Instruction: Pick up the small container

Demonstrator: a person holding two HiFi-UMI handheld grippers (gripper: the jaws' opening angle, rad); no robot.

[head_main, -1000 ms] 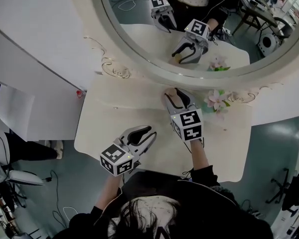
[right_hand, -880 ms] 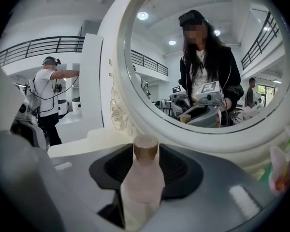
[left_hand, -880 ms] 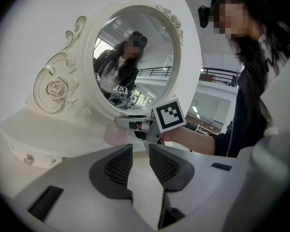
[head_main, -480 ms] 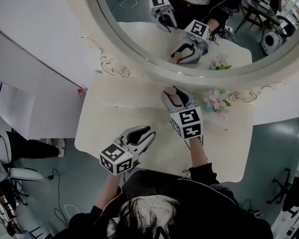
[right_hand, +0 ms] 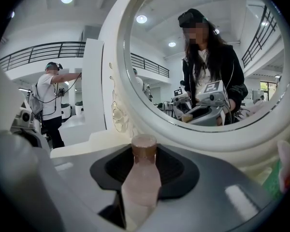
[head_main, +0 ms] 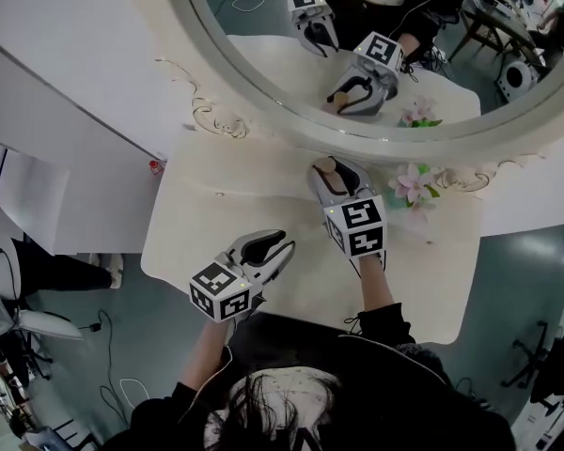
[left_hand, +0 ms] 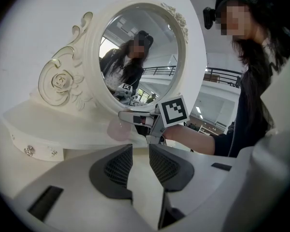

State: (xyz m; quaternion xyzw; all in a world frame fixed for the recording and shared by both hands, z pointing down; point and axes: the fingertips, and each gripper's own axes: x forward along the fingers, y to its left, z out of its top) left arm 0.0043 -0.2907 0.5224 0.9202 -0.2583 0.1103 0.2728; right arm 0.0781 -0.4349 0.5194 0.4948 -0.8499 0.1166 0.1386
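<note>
The right gripper [right_hand: 144, 170] had its broad grey jaws spread wide and had just been easing inward, with the small container [right_hand: 144, 178] upright between the black ribbed pads [right_hand: 176, 170]; no view showed the pads pressing on it. The container was bottle-shaped, a pale pink frosted body narrowing at the shoulder to a round brownish cap (flat on top). In the head view it stood on the dressing table [head_main: 221, 216], close to the back edge and right under the mirror frame [head_main: 376, 142], with the right gripper [head_main: 331, 172] reaching around it from the front. The left gripper [left_hand: 140, 161] had its jaws drawn together with nothing between them, and it hung over the table's front edge, well apart from the container [head_main: 325, 165]. The tabletop was smooth and cream, with a wavy, scalloped outline. The frame was a thick glossy cream ring with raised scrollwork at its side. A spray of pink flowers [head_main: 412, 184] lay just to the right of the right gripper, while bare tabletop stretched away to its left and towards the front edge.
</note>
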